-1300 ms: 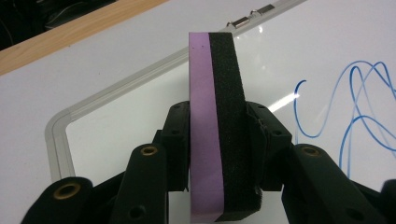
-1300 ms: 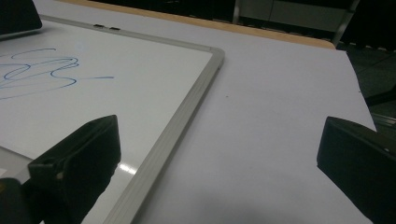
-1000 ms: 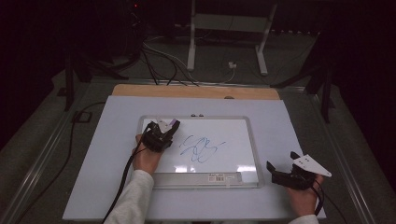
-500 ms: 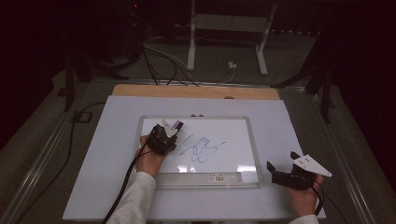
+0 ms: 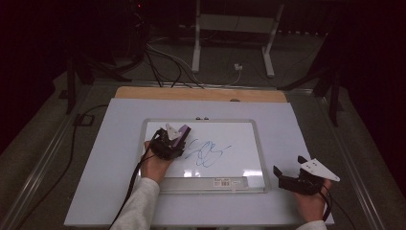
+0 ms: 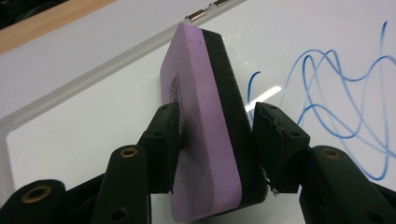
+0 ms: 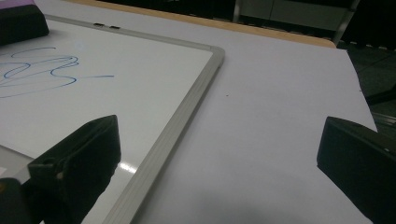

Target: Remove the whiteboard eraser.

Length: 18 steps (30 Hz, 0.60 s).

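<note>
Two tongs: left tongs (image 6: 217, 133) clamp the eraser (image 6: 205, 126) beside the blue scribble (image 5: 207, 152), ready to wipe; right tongs (image 5: 290, 173) rest apart.

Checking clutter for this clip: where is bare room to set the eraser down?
Bare sheet lies left of the whiteboard, and between its right frame and the right claw. Crowded: the scribble beside the left claw holding the eraser.

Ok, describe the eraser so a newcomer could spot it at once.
Start at the whiteboard in the middle of the table. Near its left end, just left of the blue scribble, the left tongs grip the eraser. It is a purple block with a black felt face.
</note>
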Each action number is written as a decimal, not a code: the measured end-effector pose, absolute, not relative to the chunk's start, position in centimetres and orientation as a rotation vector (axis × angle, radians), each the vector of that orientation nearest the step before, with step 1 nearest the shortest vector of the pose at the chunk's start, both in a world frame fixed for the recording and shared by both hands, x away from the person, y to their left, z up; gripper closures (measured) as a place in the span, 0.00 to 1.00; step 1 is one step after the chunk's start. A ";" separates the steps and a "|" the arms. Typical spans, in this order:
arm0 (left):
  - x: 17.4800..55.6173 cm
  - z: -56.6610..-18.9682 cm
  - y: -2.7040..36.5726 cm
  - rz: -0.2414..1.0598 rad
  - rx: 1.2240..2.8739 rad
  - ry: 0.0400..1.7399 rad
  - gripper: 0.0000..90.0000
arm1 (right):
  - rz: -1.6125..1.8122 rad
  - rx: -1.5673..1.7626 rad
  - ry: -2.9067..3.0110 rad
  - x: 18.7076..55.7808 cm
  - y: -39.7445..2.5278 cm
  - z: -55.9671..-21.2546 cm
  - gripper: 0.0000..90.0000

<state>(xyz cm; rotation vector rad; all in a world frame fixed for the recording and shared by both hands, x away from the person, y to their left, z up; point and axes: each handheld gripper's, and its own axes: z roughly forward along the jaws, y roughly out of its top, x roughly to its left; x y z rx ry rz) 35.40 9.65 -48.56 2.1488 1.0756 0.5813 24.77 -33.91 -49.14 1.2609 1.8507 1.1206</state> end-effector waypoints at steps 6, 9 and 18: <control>35.5 -48.6 10.0 0.530 2.119 1.094 0.57 | 1.121 1.263 1.850 24.8 -33.9 -49.1 0.00; 35.5 -48.5 9.9 0.500 2.104 1.094 0.57 | 1.120 1.261 1.851 24.8 -33.9 -49.1 0.00; 35.6 -48.7 9.9 0.437 2.076 1.106 0.56 | 1.121 1.261 1.850 24.8 -33.9 -49.1 0.00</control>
